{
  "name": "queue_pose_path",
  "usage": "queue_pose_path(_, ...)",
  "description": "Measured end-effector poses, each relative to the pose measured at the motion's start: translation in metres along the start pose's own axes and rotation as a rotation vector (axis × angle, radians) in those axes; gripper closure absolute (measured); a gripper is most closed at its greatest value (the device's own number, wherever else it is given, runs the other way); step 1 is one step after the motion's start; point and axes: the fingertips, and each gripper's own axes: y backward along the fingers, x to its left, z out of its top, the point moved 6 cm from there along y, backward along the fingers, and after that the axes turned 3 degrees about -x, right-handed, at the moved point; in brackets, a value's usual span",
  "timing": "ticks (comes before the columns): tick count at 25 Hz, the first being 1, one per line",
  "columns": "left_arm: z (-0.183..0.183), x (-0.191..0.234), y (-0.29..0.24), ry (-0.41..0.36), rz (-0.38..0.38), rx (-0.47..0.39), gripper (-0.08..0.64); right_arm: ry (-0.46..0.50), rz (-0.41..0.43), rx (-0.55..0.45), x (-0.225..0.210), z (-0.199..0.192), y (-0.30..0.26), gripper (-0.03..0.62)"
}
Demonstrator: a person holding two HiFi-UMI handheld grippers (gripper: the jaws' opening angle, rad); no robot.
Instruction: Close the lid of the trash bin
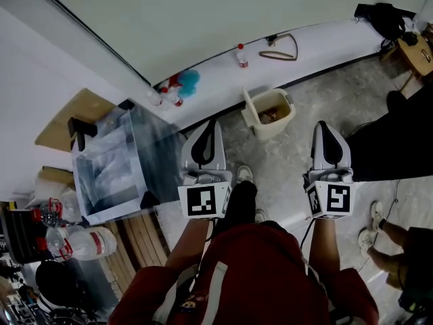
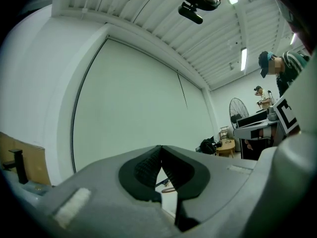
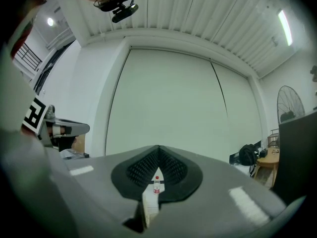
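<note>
Beyond the open trash bin (image 1: 269, 112) stands a bottle (image 1: 241, 55).

1. We are wearing a red top (image 1: 260, 273) with a pale stripe, dark trousers (image 1: 241, 200) and light shoes (image 1: 244, 174).
2. Our left gripper (image 1: 211, 126) and right gripper (image 1: 325, 126) are showing grey shells and black-and-white marker cubes (image 1: 205, 202).

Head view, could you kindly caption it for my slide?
Left tongs and right tongs, both shut, held level before the open bin.

No legible txt, labels or nos. anywhere
</note>
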Motion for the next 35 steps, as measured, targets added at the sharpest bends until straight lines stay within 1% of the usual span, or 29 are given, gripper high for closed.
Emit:
queue_pose_path(8, -0.025, 0.036, -0.059, 0.024, -0.006, 0.006, 0.555, 0.045, -0.003, 0.011, -0.001, -0.008, -0.073, 0.592)
queue_pose_path(14, -0.043, 0.079, -0.116, 0.042, 0.005, 0.023, 0.555, 0.054, 0.000, 0.031, 0.001, -0.018, -0.149, 0.592)
queue_pose_path(17, -0.060, 0.105, -0.141, 0.048, 0.009, 0.050, 0.555, 0.044, 0.009, 0.060, 0.011, -0.032, -0.188, 0.592)
queue_pose_path(19, -0.074, 0.118, -0.155, 0.068, 0.005, 0.073, 0.555, 0.042, 0.015, 0.079, 0.018, -0.040, -0.210, 0.592)
queue_pose_path(23, -0.100, 0.133, -0.181, 0.082, -0.030, 0.095, 0.555, 0.050, 0.029, 0.113, 0.028, -0.056, -0.246, 0.592)
queue_pose_path(28, -0.140, 0.144, -0.200, 0.105, -0.090, 0.149, 0.555, 0.077, 0.034, 0.175, 0.042, -0.080, -0.274, 0.592)
queue_pose_path(32, -0.170, 0.146, -0.206, 0.141, -0.096, 0.199, 0.555, 0.097, 0.044, 0.233, 0.048, -0.102, -0.281, 0.592)
queue_pose_path(35, -0.193, 0.144, -0.208, 0.153, -0.107, 0.241, 0.555, 0.098, 0.049, 0.275, 0.048, -0.119, -0.283, 0.592)
